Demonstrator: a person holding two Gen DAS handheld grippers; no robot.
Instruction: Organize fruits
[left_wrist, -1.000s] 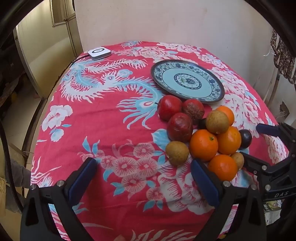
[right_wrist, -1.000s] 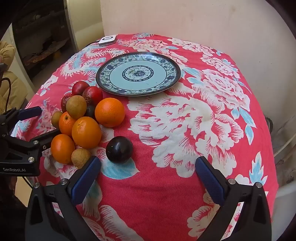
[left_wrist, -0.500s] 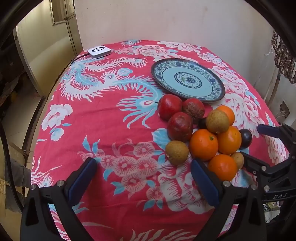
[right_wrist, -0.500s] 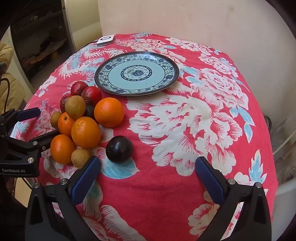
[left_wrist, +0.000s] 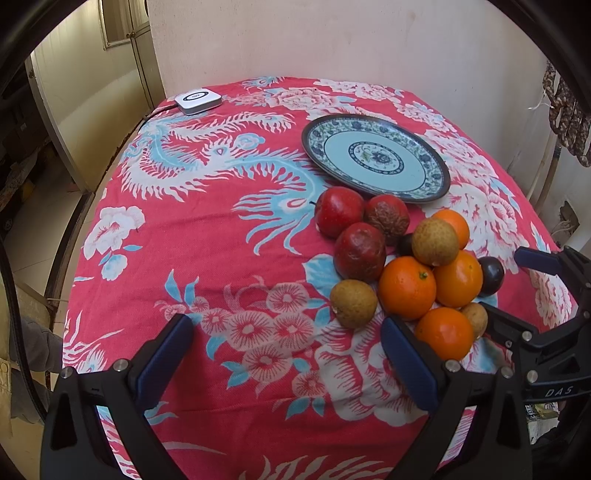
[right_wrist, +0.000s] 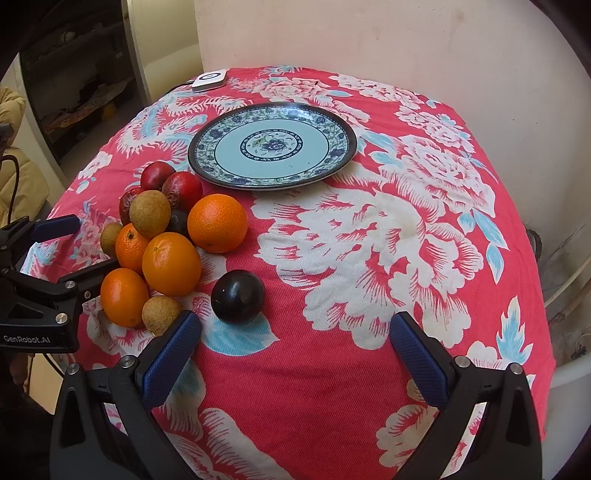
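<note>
Your left tool (left_wrist: 284, 350) and right tool (right_wrist: 295, 347) gape empty; the plate (right_wrist: 343, 147) is bare, every fruit (right_wrist: 171, 264) waits.

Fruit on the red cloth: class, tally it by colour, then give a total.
Orange: 4
Red: 3
Brown: 3
Dark purple-black: 2, one half hidden within the pile
Total: 12
</note>
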